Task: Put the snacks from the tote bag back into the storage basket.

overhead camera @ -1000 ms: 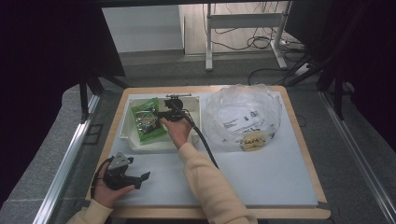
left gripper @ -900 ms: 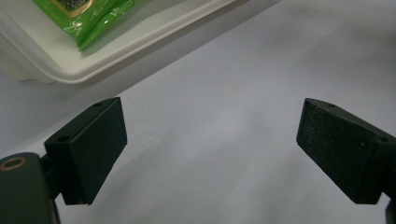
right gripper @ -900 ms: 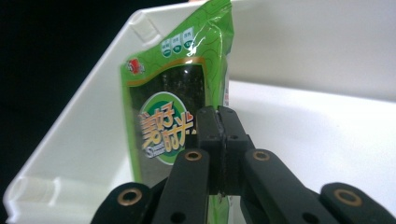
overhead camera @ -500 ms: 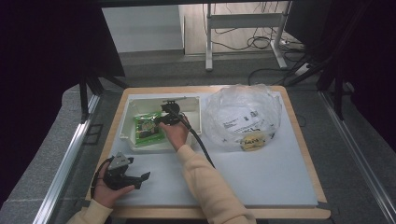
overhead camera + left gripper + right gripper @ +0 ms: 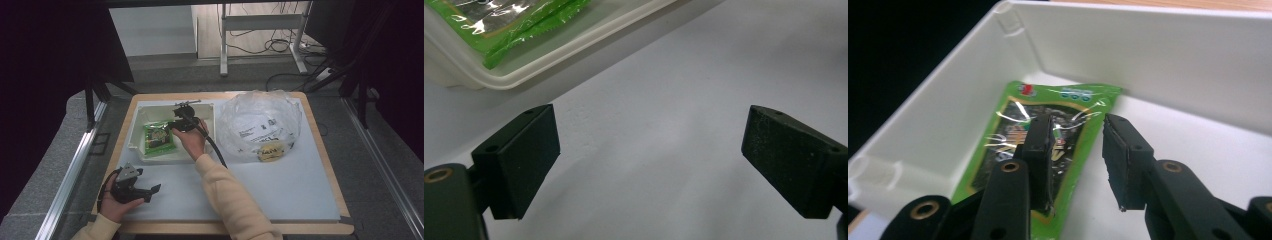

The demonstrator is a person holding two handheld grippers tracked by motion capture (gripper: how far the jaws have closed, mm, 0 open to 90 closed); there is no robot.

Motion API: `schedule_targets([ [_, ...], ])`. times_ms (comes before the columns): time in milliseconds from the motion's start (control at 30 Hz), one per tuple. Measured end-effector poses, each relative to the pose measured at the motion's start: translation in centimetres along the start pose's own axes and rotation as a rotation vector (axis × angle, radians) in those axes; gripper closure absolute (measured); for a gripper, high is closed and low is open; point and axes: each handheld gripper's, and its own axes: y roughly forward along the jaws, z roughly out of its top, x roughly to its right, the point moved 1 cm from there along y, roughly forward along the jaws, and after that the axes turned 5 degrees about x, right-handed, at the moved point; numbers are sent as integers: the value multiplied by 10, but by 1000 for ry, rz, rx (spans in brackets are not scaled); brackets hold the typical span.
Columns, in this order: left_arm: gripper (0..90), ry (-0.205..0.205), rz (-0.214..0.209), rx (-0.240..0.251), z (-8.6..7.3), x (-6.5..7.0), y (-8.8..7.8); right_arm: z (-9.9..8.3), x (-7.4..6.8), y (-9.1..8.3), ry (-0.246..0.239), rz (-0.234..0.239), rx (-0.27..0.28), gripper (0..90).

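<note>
- Broadly, a white-topped table [image 5: 280, 200] with a wooden rim, seen from above.
- Lying at the far right on it, a big crumpled clear plastic bag [image 5: 260, 125] with printed paper and a yellow item inside.
- Sitting at the far left, a white plastic bin [image 5: 137, 142], just beside that bag.
- Flat on the bin's floor, a green snack packet [image 5: 159, 138] (glossy, with a dark picture panel), close to the left wall.
- Reaching into the bin, right gripper [image 5: 1075, 160] with jaws just opened partway; packet lying beneath and between them, pads not pressing on it.
- Resting low on the near left of the table, left gripper [image 5: 649, 160], jaws spread wide over bare tabletop, holding nothing, the bin's rim just beyond.
</note>
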Motion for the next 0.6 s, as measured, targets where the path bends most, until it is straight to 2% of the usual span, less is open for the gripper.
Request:
schedule_targets([
  [267,86,6,4,-4,0,0,0,4,3,-19,-33,63,-17,623],
  [600,86,11,9,-9,0,-1,1,4,12,-49,-106,118,20,570],
])
